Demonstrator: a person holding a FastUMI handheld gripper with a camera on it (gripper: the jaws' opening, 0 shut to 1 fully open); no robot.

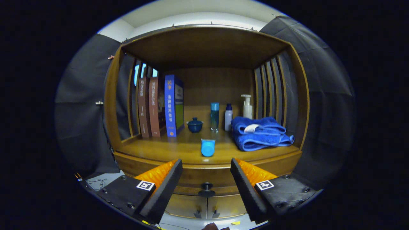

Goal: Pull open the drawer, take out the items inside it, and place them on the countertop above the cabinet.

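Gripper view, read left to right. Left finger (pixel 161 188) angled inward, empty. Between the two fingers and just ahead of them: dark round drawer knob (pixel 206 189) on a short stem, centred on the wooden drawer front (pixel 191 179), drawer shut flush under the bench (pixel 166 148). Right finger (pixel 247 188) mirrored, also empty. Claw (pixel 206 191) spread wide, touching nothing, knob sitting in the gap.

Handling, as a judgement: knob small, hard, smooth, probably a little slippery; best pinched on the stem or behind the cap, so the pull loads the cap's back instead of relying on friction. Drawer front solid wood, stiff, likely with some drag on its runners; straight level pull wanted, no twisting. Contents hidden, so weight and fragility impossible to tell yet.

Look of the cabinet: warm brown varnished wood, rounded front edge, slatted sides, two small doors (pixel 204 207) with little handles below the drawer.

On the bench, left to right: three upright books (pixel 159 107), two brown and one blue; a small dark blue lidded cup (pixel 195 125); a light blue tube (pixel 208 147) lying with its cap toward the front edge; a tall clear-blue bottle (pixel 214 116); a white bottle with dark cap (pixel 228 117); a white pump bottle (pixel 247 107); a folded blue towel (pixel 260 134). Free space for drawer items left of the tube.
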